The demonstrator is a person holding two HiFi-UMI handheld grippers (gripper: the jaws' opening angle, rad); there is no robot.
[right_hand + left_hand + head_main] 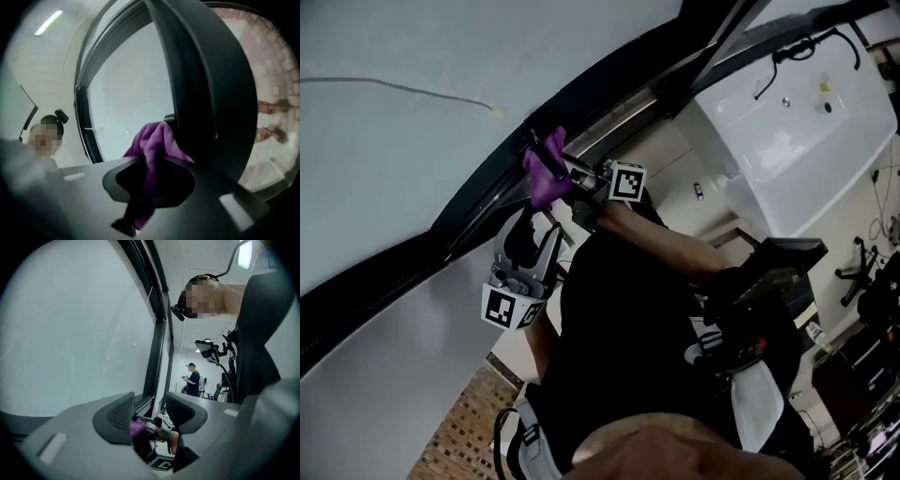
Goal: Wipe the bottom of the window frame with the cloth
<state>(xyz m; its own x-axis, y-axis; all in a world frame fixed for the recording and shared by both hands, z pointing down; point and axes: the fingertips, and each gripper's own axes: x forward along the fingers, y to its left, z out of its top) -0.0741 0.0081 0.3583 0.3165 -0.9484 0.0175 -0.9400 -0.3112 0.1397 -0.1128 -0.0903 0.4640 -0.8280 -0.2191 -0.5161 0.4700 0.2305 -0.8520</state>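
Note:
The black window frame (478, 199) runs diagonally across the head view, with pale glass above it. A purple cloth (544, 174) is bunched against the frame's lower rail. My right gripper (559, 177) is shut on it. In the right gripper view the cloth (157, 140) pokes out from the closed jaws of that gripper (149, 180) and touches the dark frame (206, 93). My left gripper (536, 228) hovers just below and stands open, holding nothing. In the left gripper view its jaws (150, 411) are apart, and a bit of the cloth (137, 428) shows between them.
A white cabinet (797, 122) stands at the upper right of the head view. A brick-patterned floor (469, 422) lies below the window. An office chair (862, 272) stands far right. A person (192, 379) stands far off in the room.

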